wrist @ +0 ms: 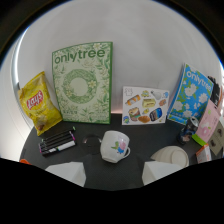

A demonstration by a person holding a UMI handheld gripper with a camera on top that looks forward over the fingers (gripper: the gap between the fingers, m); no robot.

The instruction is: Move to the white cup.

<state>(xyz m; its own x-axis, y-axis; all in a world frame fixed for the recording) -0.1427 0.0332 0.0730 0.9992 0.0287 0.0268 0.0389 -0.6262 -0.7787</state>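
Observation:
A white cup [114,146] with a small coloured print and a handle on its right side stands upright on the dark table [95,170]. It sits just ahead of my gripper [111,173], roughly in line with the gap between the two white fingers. The left fingertip [67,172] and the right fingertip [160,172] stand wide apart, with nothing between them. The gripper is open and does not touch the cup.
Black markers [57,142] lie left of the cup. A yellow chip bag [39,102], a green "onlytree" box [83,82], a sticker sheet [144,106] and a blue box [191,95] line the back wall. A white lid [172,156] and a can [189,129] sit to the right.

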